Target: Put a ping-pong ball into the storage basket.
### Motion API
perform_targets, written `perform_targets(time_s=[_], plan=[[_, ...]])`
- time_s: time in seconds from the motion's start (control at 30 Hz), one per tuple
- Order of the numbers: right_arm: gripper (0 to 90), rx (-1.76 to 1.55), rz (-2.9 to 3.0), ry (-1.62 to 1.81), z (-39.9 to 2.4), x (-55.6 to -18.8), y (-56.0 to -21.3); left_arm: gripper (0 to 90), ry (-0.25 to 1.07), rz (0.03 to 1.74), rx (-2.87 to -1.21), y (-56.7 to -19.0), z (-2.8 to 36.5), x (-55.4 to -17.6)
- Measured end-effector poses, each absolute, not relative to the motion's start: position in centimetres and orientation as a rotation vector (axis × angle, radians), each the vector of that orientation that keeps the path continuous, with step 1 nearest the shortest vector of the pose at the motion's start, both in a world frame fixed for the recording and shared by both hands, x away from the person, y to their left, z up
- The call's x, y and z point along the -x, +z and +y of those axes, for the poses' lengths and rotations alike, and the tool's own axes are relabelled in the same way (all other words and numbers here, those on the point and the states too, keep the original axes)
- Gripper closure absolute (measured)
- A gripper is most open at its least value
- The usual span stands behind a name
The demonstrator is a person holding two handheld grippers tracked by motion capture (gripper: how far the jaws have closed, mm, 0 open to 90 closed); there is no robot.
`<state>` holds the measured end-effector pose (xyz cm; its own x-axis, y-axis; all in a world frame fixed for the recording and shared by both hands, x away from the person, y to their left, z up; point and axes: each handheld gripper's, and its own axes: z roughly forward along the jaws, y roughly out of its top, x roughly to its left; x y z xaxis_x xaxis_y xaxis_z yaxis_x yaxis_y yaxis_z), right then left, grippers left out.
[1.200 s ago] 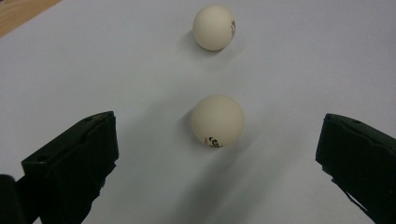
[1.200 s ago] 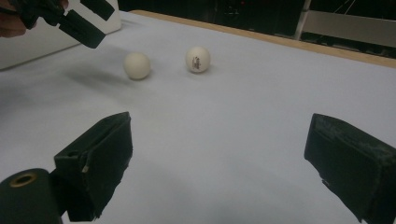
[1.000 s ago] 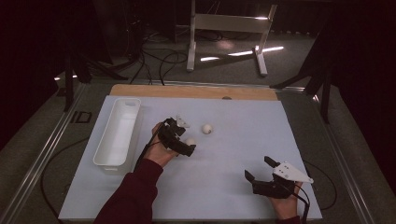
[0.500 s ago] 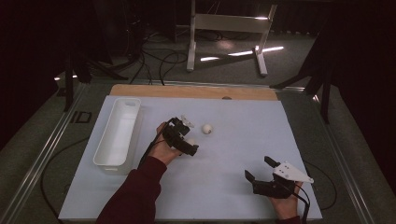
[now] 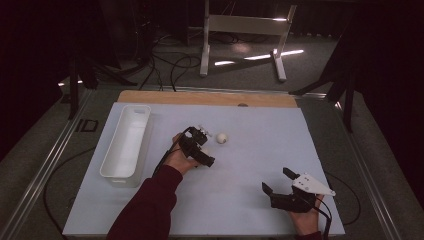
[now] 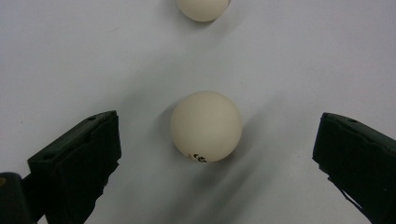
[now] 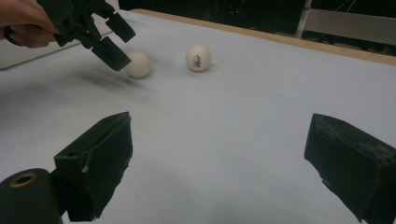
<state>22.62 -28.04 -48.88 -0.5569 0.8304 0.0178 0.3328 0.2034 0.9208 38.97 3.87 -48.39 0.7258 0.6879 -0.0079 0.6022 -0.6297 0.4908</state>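
Two cream table-tennis balls lie on the pale blue mat [image 5: 240,200]. One ball [image 6: 206,126] rests on the mat between the wide-apart jaws of my left gripper [image 6: 217,135], touching neither jaw. The second ball [image 6: 203,9] [image 5: 221,137] lies just beyond it. In the high view the left gripper [image 5: 201,149] hangs tilted over the near ball at mid-table. My right gripper [image 5: 276,180] rests open near the front right of the mat, holding nothing. In the right gripper view [image 7: 219,135] its jaws point toward both balls [image 7: 138,64] [image 7: 198,57] and the left gripper [image 7: 100,35].
A long white bin [image 5: 142,145] stands on the left part of the mat, left of my left hand. A wooden strip [image 5: 210,98] borders the mat's far edge. Cables and a white stand [image 5: 240,25] are on the floor beyond the table.
My left gripper has shifted slightly to the right, toward the balls, and now straddles the nearer one. The right gripper has stayed in place.
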Motion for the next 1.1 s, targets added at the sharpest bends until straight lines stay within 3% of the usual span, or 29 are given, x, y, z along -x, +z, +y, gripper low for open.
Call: perform_targets(time_s=[0.43, 0.83, 1.1], plan=[[7.4, -1.080, 1.989, 1.339, -28.0, -22.6, -48.8, 9.3, 0.215, 1.047, -2.458, -49.2, 3.6, -39.8], [7.4, -1.086, 1.981, 1.337, -28.1, -22.5, -48.8, 20.9, 0.182, 1.071, -2.460, -49.6, 3.8, -40.3], [7.4, -1.087, 1.978, 1.337, -28.1, -22.5, -48.8, 33.1, 0.140, 1.060, -2.458, -49.8, 3.7, -40.4]])
